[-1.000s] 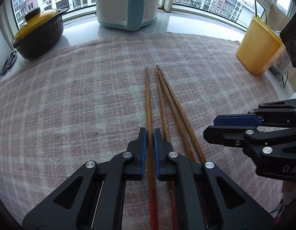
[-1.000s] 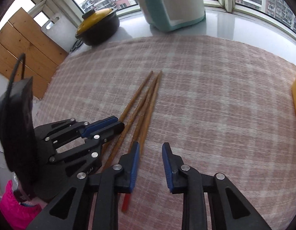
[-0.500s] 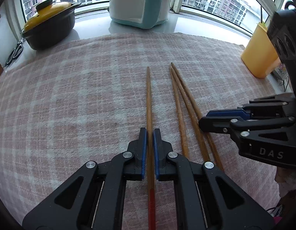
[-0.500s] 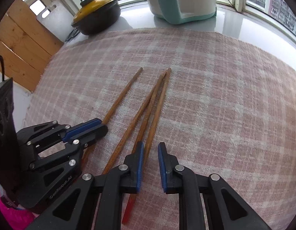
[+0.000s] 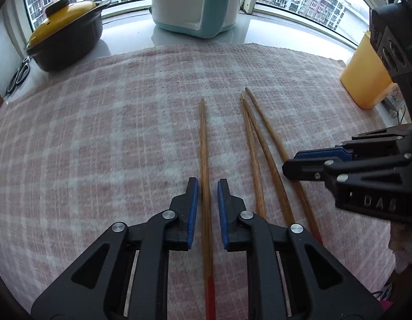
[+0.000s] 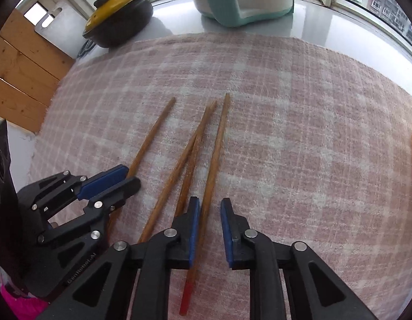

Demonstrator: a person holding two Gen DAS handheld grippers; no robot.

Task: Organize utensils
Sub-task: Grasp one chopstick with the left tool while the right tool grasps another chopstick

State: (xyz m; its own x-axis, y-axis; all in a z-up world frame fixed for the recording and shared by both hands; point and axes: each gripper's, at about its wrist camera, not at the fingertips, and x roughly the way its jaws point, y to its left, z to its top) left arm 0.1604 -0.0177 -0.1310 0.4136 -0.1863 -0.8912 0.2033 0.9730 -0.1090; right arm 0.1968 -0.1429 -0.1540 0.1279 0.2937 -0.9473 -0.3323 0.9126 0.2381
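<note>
**Lone chopstick pulled clear of the other three**

Since a second ago, the left chopstick (image 5: 204, 160) has been drawn sideways out of the bundle and now lies alone on the checked cloth (image 5: 99, 133), well apart from the three others (image 5: 255, 160). The left claw (image 5: 207, 186) straddles this stick, and its jaws have just been opening: a slim gap shows on each side of the wood, so the stick lies released between the blue pads (image 5: 193, 208) rather than pinched.

The right claw (image 6: 210, 208) has shifted over the rightmost stick (image 6: 215, 160) of the group. Its jaws are a little apart; the stick runs along the inner face of the left pad (image 6: 194, 229), with open space to the right pad, so nothing is clenched. This stick's red end (image 6: 186, 296) pokes out below the claw.

Two middle sticks (image 6: 191, 154) cross each other near their far tips. All four lie on the cloth, tips pointing toward the window. Farther back on the worktop (image 5: 259, 34) stand a black pot (image 5: 64, 37) with a yellow lid, a white and teal container (image 5: 192, 2), and a yellow tub (image 5: 366, 77) at the right edge.
</note>
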